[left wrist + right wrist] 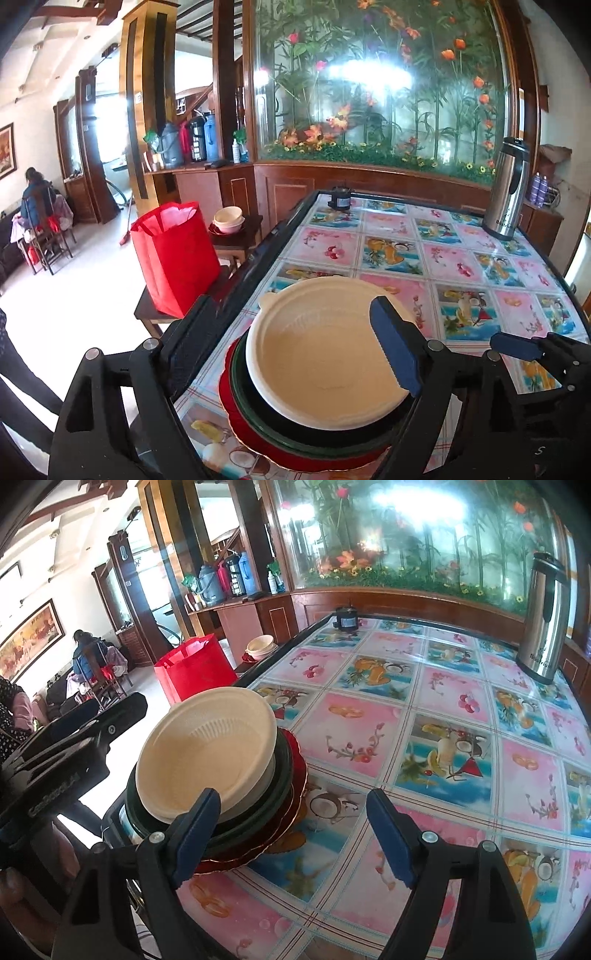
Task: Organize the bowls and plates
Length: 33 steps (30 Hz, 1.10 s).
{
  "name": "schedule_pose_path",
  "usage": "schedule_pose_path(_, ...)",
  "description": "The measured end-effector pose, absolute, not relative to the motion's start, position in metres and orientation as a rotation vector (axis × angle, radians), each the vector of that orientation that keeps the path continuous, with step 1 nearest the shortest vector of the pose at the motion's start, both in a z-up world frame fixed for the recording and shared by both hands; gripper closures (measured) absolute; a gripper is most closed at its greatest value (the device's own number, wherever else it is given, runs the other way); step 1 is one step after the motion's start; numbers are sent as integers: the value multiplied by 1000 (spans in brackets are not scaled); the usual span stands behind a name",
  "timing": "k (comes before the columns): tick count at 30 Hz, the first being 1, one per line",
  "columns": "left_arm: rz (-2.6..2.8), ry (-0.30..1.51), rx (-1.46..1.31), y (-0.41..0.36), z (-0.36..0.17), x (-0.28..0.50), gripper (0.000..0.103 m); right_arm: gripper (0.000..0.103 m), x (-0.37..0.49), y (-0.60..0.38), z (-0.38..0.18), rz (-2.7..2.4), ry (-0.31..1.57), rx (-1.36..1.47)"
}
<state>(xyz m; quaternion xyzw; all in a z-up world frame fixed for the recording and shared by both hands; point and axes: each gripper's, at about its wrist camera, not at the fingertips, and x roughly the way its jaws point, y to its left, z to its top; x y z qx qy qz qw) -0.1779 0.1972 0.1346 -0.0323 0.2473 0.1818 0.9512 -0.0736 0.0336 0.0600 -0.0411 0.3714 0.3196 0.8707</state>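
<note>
A cream bowl sits in a dark green dish on a red scalloped plate, stacked at the near left corner of the table. My left gripper is open, its fingers standing wide on either side of the cream bowl without pressing it. In the right wrist view the same stack, cream bowl over green dish over red plate, lies to the left. My right gripper is open with nothing between its fingers; its left pad stands just in front of the stack's rim.
A steel thermos stands at the table's far right, and a small black object at its far edge. Left of the table are a red bag and more stacked bowls on low stools. A person sits far off.
</note>
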Motion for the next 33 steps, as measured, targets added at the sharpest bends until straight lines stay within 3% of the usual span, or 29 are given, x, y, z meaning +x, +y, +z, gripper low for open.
schedule_pose_path(33,309,522,-97,204,124,-184,17,22,-79,38,55,670,788,-107)
